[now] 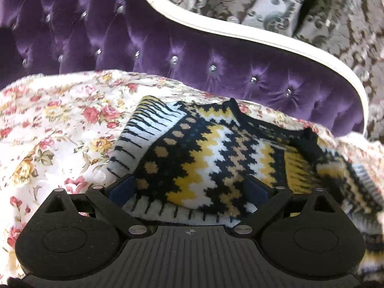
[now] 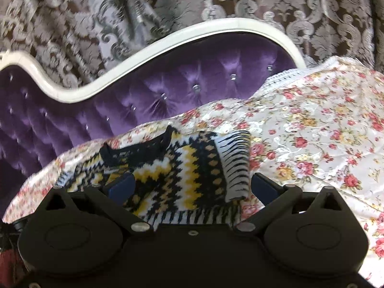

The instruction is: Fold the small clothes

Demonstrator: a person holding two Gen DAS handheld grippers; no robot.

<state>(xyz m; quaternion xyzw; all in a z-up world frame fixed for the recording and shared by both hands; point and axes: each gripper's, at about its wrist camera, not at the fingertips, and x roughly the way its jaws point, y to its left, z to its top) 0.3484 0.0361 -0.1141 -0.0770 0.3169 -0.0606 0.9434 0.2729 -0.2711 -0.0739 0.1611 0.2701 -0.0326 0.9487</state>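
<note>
Since the small knitted sweater (image 1: 216,153) lying on the flowered bedspread (image 1: 60,120) just ahead of both wide-open grippers (image 1: 192,187) (image 2: 192,184) looks soft, light and floppy, I'd pinch its ribbed hem.

No readable text anywhere — the sweater's (image 2: 168,175) neck label is too blurred.

A small zigzag-knit sweater (image 1: 216,158) in black, yellow and white lies flat, one sleeve folded inward.
</note>
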